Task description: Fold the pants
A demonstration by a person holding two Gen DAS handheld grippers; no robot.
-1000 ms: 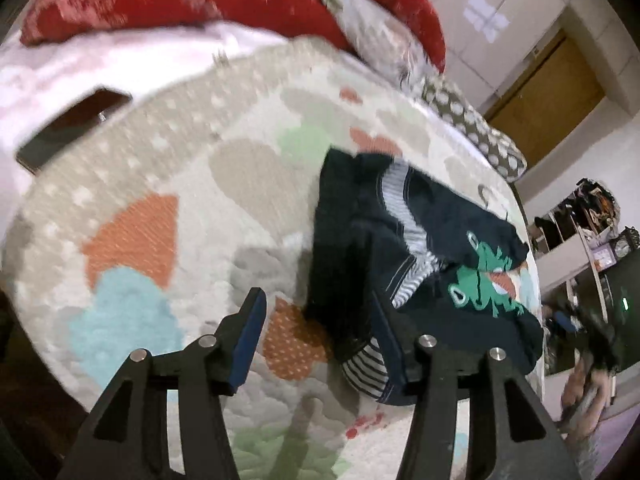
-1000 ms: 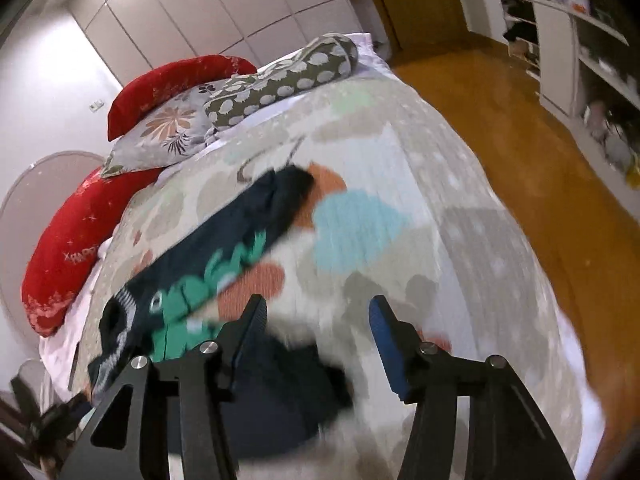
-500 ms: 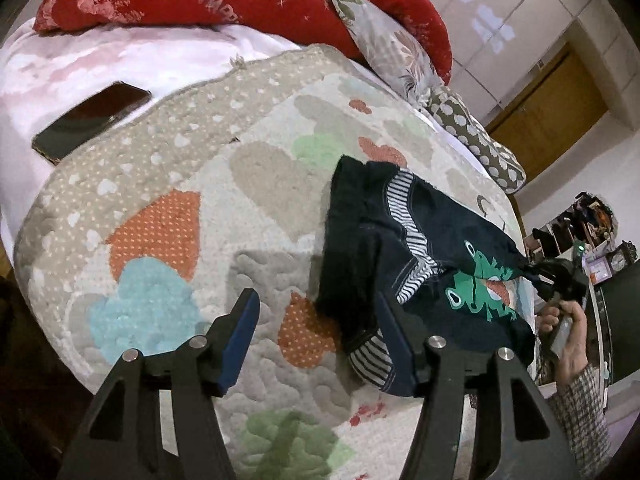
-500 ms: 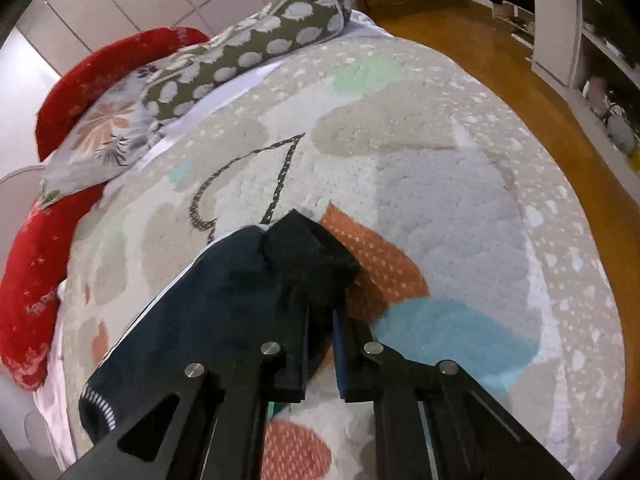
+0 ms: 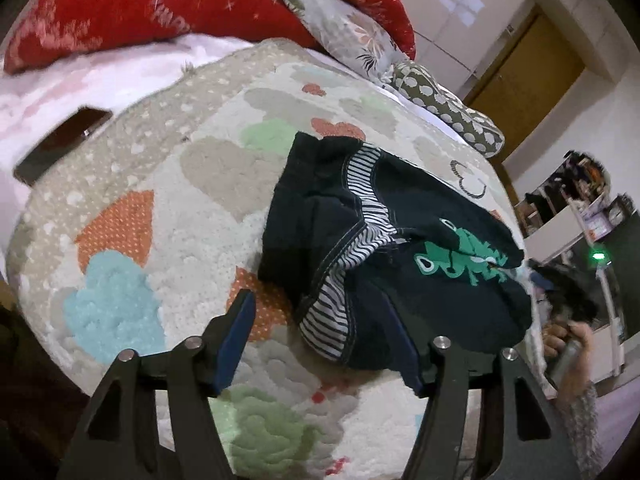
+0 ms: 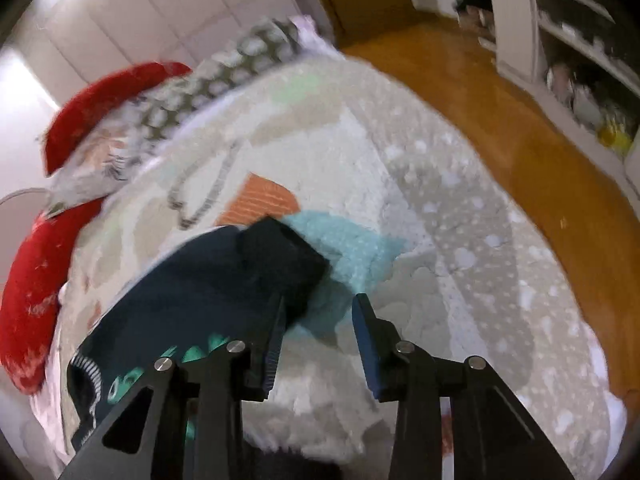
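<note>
Right claw [image 6: 318, 322] has gone from pinching the leg end to half open, empty, pants [image 5: 384, 240] lying on the bed [image 5: 208, 184] at its 10 o'clock; left claw [image 5: 320, 336], wide open, empty, should take the striped waistband squarely.

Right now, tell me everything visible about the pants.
The pants are dark navy, soft knit-looking fabric with a black-and-white striped waistband and a green frog print. They lie crumpled on the heart-patterned quilt, waist toward the left gripper, whose open jaws hold nothing. A leg cuff lies ahead of the open right gripper.
</note>
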